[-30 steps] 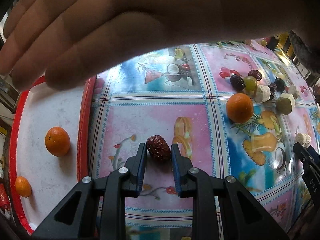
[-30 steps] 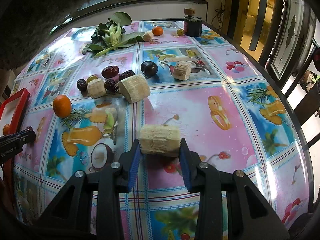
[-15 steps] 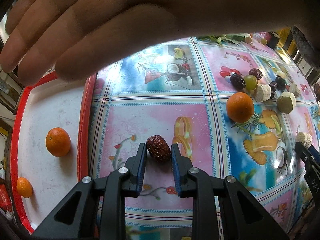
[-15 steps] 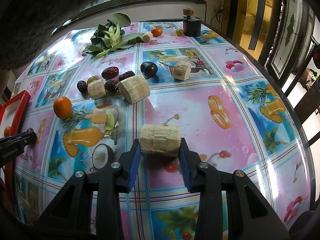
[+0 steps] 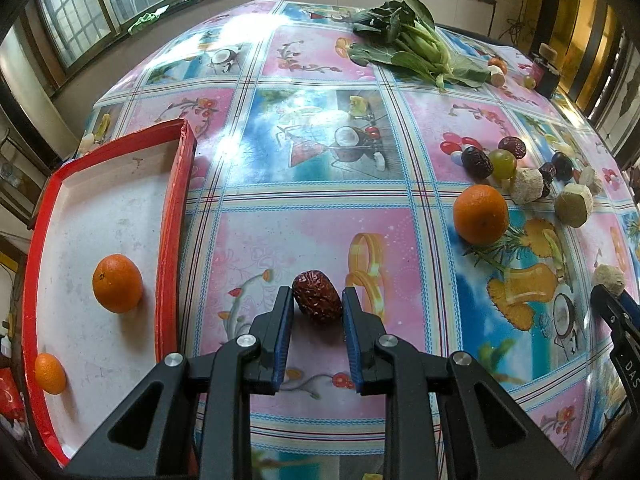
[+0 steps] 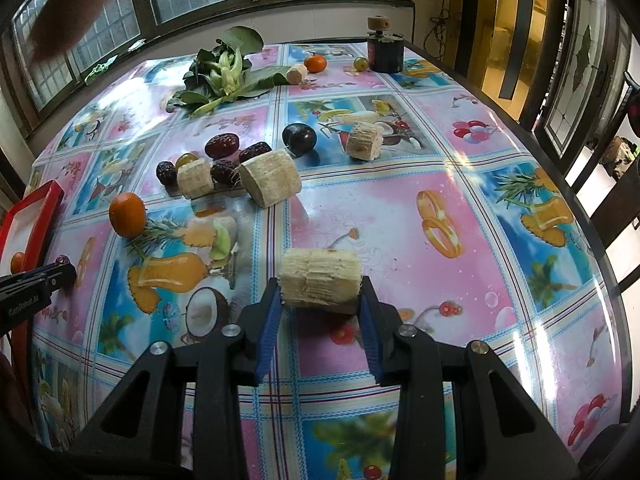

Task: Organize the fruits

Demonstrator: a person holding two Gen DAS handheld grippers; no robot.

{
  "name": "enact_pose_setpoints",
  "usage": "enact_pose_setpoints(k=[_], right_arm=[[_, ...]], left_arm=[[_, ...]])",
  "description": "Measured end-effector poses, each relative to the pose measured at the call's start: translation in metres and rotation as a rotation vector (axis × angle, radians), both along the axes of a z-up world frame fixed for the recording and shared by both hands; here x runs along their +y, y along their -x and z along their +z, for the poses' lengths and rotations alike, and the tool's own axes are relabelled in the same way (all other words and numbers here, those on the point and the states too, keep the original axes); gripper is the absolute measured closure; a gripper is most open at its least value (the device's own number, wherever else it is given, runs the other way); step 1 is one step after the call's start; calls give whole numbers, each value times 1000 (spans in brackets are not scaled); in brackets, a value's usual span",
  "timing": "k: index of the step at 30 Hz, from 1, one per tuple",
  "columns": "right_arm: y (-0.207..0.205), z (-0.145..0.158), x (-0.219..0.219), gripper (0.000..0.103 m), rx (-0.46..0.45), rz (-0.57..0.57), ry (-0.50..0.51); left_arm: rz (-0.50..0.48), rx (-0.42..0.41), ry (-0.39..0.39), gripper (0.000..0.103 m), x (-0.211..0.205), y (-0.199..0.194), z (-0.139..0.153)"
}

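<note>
In the left wrist view my left gripper [image 5: 316, 304] is shut on a wrinkled red date [image 5: 318, 298] just above the flowered tablecloth. A red-rimmed white tray [image 5: 173, 240] lies to its left with two oranges [image 5: 117, 283] in it. A loose orange [image 5: 480, 214] sits to the right, beside more dates [image 5: 476, 162], a green grape [image 5: 503, 163] and pale sugarcane chunks [image 5: 573, 210]. In the right wrist view my right gripper [image 6: 320, 296] is shut on a sugarcane chunk [image 6: 320, 282], held low over the cloth. My left gripper [image 6: 36, 284] shows at that view's left edge.
Leafy greens [image 6: 224, 76] lie at the far side of the table, with a small orange [image 6: 315, 63] and a dark jar [image 6: 386, 54] near them. A dark plum [image 6: 299, 139] and another cane chunk [image 6: 364, 141] sit mid-table. The table edge [image 6: 560, 184] runs along the right.
The hand that covered the top of the left wrist view has gone, and the dark blur at the top of the right wrist view has lifted. Both grippers and their loads stayed put.
</note>
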State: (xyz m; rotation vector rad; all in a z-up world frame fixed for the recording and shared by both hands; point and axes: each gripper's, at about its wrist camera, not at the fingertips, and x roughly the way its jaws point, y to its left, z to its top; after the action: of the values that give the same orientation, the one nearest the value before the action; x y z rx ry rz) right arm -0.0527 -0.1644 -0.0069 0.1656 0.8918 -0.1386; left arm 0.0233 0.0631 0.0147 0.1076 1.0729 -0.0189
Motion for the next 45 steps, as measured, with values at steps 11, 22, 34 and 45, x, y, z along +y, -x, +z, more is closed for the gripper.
enact_pose_setpoints(k=[11, 22, 34, 45], right_arm=[[1, 0, -1, 66, 8, 26, 0], [6, 11, 10, 66, 5, 88, -63], [0, 66, 118, 66, -90, 413, -150], [-3, 62, 271, 66, -33, 760, -137]], left_arm=[[2, -1, 21, 80, 2, 1, 3], [4, -75, 83, 80, 19, 28, 44], [204, -115, 27, 80, 132, 90, 74], [298, -37, 32, 80, 181, 103, 38]])
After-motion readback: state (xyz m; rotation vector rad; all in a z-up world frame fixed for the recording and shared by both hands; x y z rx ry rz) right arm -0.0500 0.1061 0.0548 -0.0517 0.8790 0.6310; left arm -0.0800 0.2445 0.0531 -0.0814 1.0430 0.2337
